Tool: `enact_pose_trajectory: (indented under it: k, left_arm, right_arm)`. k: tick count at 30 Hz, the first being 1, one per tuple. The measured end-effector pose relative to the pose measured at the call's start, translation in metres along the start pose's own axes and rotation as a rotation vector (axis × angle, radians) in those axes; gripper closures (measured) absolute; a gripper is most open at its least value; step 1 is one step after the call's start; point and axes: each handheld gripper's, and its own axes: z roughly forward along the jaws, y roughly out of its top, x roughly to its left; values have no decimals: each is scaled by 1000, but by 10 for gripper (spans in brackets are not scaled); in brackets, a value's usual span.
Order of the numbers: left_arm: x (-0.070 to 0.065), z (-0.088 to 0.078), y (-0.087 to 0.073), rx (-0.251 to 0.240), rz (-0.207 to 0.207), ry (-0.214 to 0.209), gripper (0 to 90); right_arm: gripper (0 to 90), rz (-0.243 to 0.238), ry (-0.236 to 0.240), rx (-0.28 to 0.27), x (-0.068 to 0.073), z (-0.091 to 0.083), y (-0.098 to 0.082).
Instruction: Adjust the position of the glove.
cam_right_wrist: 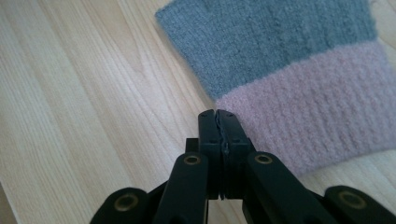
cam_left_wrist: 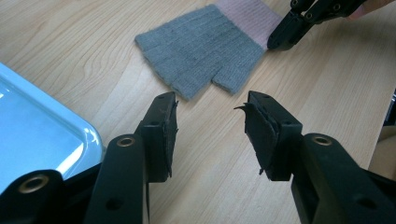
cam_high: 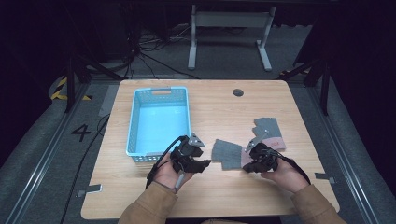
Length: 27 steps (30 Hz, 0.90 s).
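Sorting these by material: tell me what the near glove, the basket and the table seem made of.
Near glove: knitted yarn, probably wool or acrylic; ribbed grey body, fuzzy pink cuff, matt.
Basket: light blue moulded plastic, judging by its perforated walls and glossy floor.
Table: pale wood grain, smooth; possibly laminate rather than solid wood.

We hold our left hand-held gripper (cam_high: 201, 164) with jaws parted, pointing toward three o'clock; our right hand-held gripper (cam_high: 246, 164) points toward nine o'clock, jaws pressed together.
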Motion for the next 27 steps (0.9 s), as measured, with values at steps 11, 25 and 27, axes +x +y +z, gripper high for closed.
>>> enact_pose_trajectory:
  k: [11, 25, 27]
  left_arm:
    - [-1, 1, 1, -1, 2, -2, 537]
    - [-1, 3, 5, -2, 12, -11, 537]
    - [-2, 3, 5, -2, 15, -10, 535]
  right_arm:
    - [895, 37, -21, -23, -10, -1, -5]
    - [894, 41, -14, -83, -6, -12, -8]
    - [893, 43, -13, -113, -5, -18, -8]
